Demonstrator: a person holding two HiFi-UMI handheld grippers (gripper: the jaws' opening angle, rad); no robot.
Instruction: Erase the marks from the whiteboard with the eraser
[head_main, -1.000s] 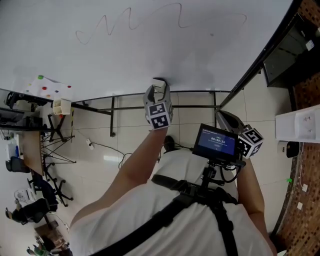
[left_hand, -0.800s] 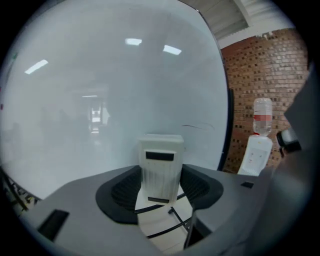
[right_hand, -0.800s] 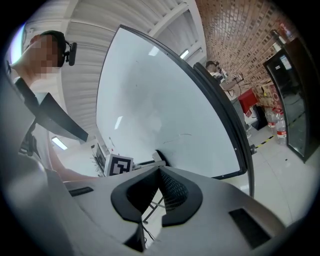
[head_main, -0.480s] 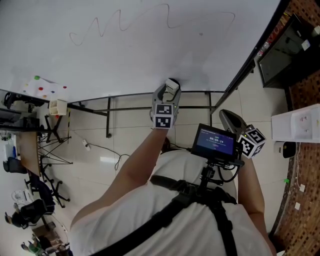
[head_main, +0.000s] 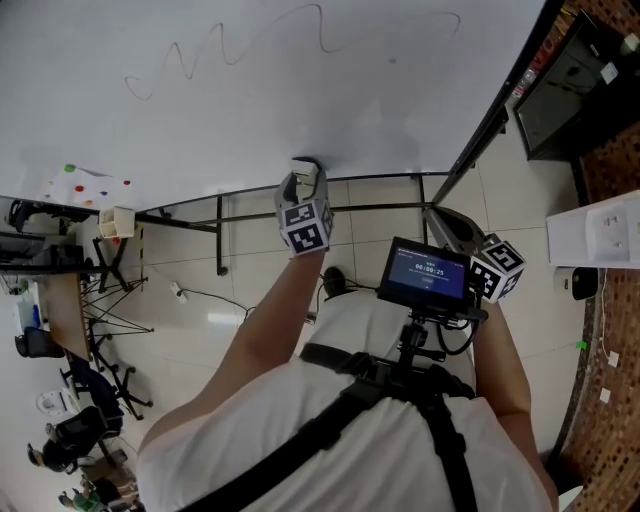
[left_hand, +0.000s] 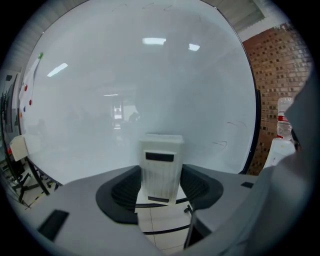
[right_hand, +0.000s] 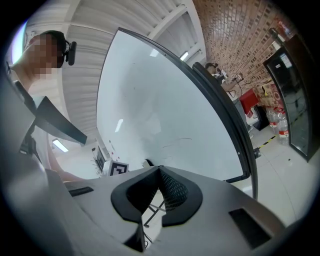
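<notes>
A large whiteboard (head_main: 250, 90) fills the top of the head view, with a wavy pen line (head_main: 250, 45) across its upper part. My left gripper (head_main: 303, 180) is shut on a white eraser (head_main: 306, 170) and holds it at the board's lower edge. In the left gripper view the eraser (left_hand: 161, 167) stands upright between the dark pads (left_hand: 125, 187), close to the board (left_hand: 140, 80). My right gripper (head_main: 440, 222) hangs lower right, away from the board, jaws shut with nothing between them (right_hand: 159, 181). Faint marks (right_hand: 175, 142) show on the board in the right gripper view.
A black board frame (head_main: 480, 130) runs along the right edge, and stand bars (head_main: 225, 235) cross below. A screen (head_main: 428, 275) is mounted at my chest. A dark cabinet (head_main: 565, 80) and brick wall stand right. Chairs and desks (head_main: 60, 330) crowd the left.
My left gripper with the eraser swung right along the board's lower edge, then back left. The right gripper stayed about where it was.
</notes>
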